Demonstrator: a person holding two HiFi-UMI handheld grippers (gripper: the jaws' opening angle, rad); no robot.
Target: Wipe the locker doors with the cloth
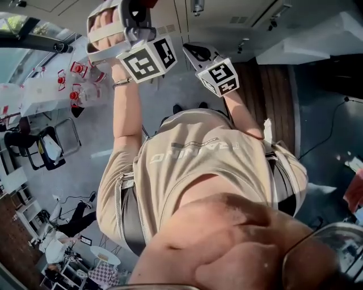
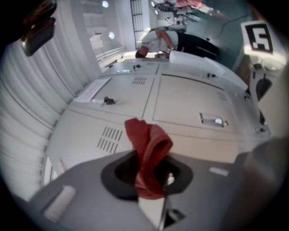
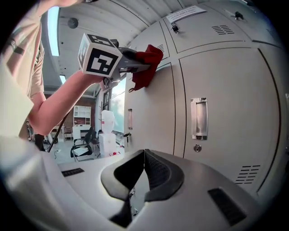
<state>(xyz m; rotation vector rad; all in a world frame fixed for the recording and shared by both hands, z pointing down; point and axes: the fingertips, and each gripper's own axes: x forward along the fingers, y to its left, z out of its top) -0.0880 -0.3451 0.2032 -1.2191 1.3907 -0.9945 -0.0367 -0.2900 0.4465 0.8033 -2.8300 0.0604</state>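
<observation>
**Red cloth at the lockers, left claw clamped on it**

Closest to the lens in the left gripper view is the left gripper (image 2: 152, 178). Its jaws are clamped on a red cloth (image 2: 148, 149), which bunches out of the pads in a folded lump.

Beyond the cloth is a bank of pale grey locker doors (image 2: 189, 103). Every door in sight is shut, so the contents are hidden. One door carries vent slots (image 2: 108, 137) and its neighbour has a recessed handle (image 2: 212, 120). Farther off, a key (image 2: 107, 100) sits in a lock.

In the right gripper view, the right gripper (image 3: 144, 153) has its jaws together with nothing between them. It faces a door with a handle and a keyhole (image 3: 197, 148) just beneath it.

From this side the cloth lies against the upper corner of the next door along, at the seam under the upper row. It looks to be touching the surface. The left gripper's marker cube (image 3: 99, 57) sits just behind the cloth, on the end of the person's raised arm (image 3: 58, 103). A paper label (image 3: 185, 13) is stuck on an upper door.

The head view shows both grippers lifted side by side, near each other but apart. A beige shirt (image 1: 198, 164) fills the frame below them.
</observation>
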